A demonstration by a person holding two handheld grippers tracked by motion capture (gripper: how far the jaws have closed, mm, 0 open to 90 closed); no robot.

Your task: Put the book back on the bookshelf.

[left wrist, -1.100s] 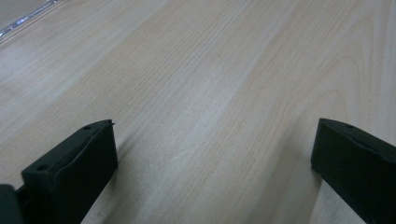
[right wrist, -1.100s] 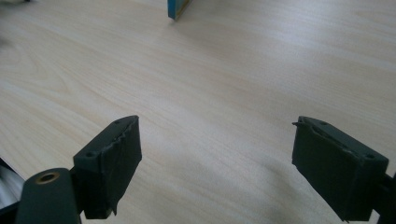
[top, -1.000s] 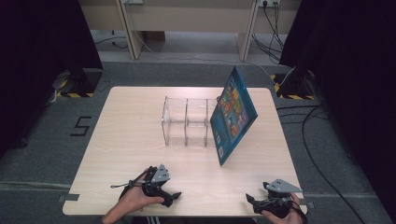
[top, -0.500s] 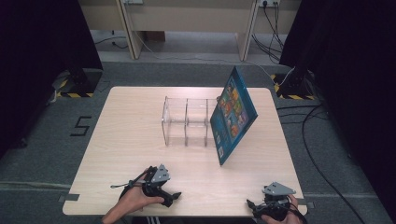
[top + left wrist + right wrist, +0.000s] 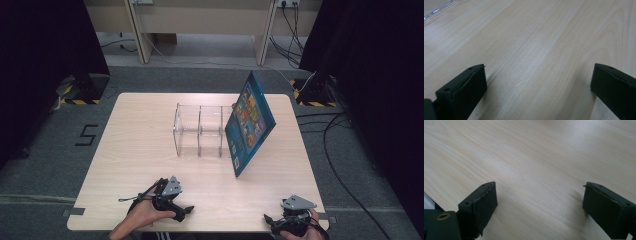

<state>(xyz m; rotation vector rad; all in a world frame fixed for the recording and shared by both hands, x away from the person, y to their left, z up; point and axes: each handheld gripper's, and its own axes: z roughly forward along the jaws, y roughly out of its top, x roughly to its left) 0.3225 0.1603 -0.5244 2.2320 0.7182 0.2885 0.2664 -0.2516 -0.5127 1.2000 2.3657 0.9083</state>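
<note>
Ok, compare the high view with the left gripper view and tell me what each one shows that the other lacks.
High view alone: the blue picture book leaning against the clear acrylic divider rack, both hands, the right tongs at the near edge, and the grey floor. Left gripper view alone: a close look at the left tongs with jaws spread wide and nothing between them. Both: the light wooden table and the left tongs.

Rack [image 5: 200,131] sits mid-table [image 5: 130,150], book [image 5: 248,122] leaning against its right end. Left gripper [image 5: 186,210] and right gripper [image 5: 272,221] rest at the near edge, well apart.
</note>
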